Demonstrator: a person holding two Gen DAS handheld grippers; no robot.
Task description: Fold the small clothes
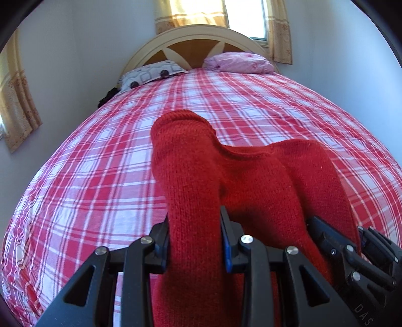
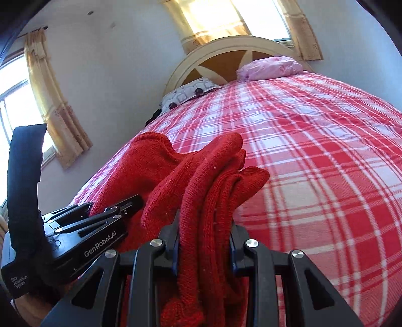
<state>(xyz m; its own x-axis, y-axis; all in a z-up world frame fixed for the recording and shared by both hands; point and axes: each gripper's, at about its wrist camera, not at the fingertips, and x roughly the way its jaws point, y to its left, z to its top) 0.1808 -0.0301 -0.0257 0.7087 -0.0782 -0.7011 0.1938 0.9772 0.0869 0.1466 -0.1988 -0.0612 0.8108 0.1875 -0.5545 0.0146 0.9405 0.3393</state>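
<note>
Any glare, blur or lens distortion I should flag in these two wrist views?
Left wrist view: the window is blown out white, the plaid bedspread bulges from the fisheye, and the red knit garment in the left claw is fairly sharp. Right wrist view: the side window glares, the bedspread's near right part looks smeared, and the corners are vignetted black.

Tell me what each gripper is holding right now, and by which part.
Both hold the same red knit garment. The left gripper clamps one bunched fold of it; the right gripper clamps several stacked layers. Which part of the garment each is cannot be told.
</note>
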